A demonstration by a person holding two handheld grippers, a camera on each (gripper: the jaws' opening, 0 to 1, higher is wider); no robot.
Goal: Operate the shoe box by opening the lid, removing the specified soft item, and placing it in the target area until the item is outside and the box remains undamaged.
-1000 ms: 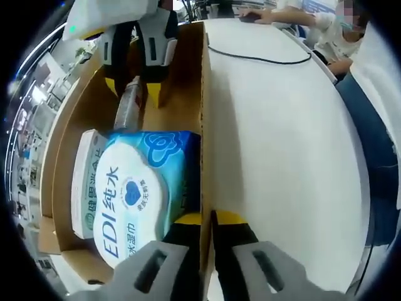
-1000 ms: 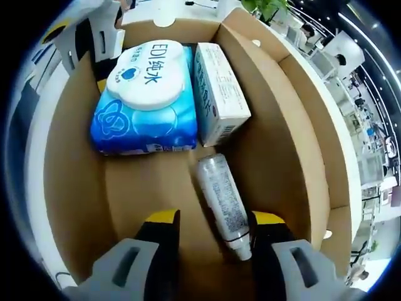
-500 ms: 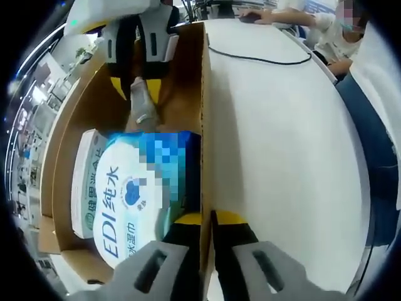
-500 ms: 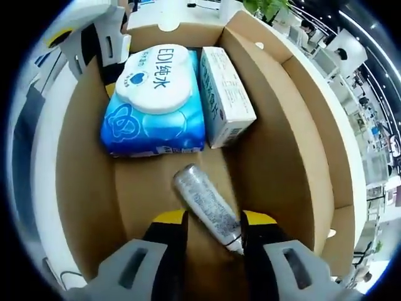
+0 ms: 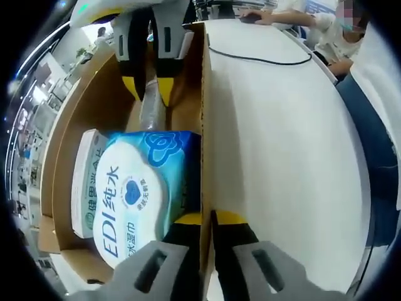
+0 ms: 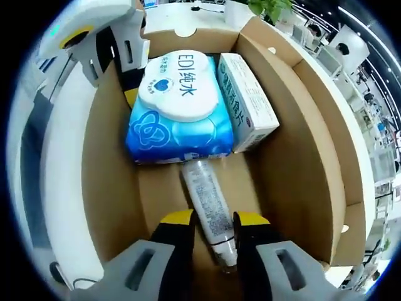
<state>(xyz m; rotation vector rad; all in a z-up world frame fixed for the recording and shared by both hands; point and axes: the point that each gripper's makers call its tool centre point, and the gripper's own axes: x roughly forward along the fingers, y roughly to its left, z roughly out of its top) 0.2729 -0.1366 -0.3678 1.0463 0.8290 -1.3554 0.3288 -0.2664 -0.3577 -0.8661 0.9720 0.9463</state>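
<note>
An open cardboard shoe box [image 5: 203, 125] lies on a white table. Inside it are a blue wet-wipes pack [image 5: 141, 188], a white carton [image 5: 84, 182] and a clear tube [image 5: 150, 113]. My left gripper [image 5: 207, 229] is shut on the box's side wall. The right gripper view looks down into the box [image 6: 301, 138], where my right gripper [image 6: 213, 226] is shut on the clear tube [image 6: 207, 200], whose far end points at the wipes pack [image 6: 178, 106]. The carton [image 6: 247, 100] lies beside the pack. My right gripper [image 5: 150, 94] also shows at the box's far end, and my left gripper [image 6: 125, 88] at the far left wall.
The white table [image 5: 282, 157] stretches beside the box, with a black cable [image 5: 263, 58] lying across its far part. A person [image 5: 332, 37] sits at the far end of it. A potted plant [image 6: 269, 7] stands beyond the box.
My right gripper's jaws have closed onto the clear tube and swung it from lying askew to in line with the jaws, towards the box's middle. My left gripper has stayed on the wall.
</note>
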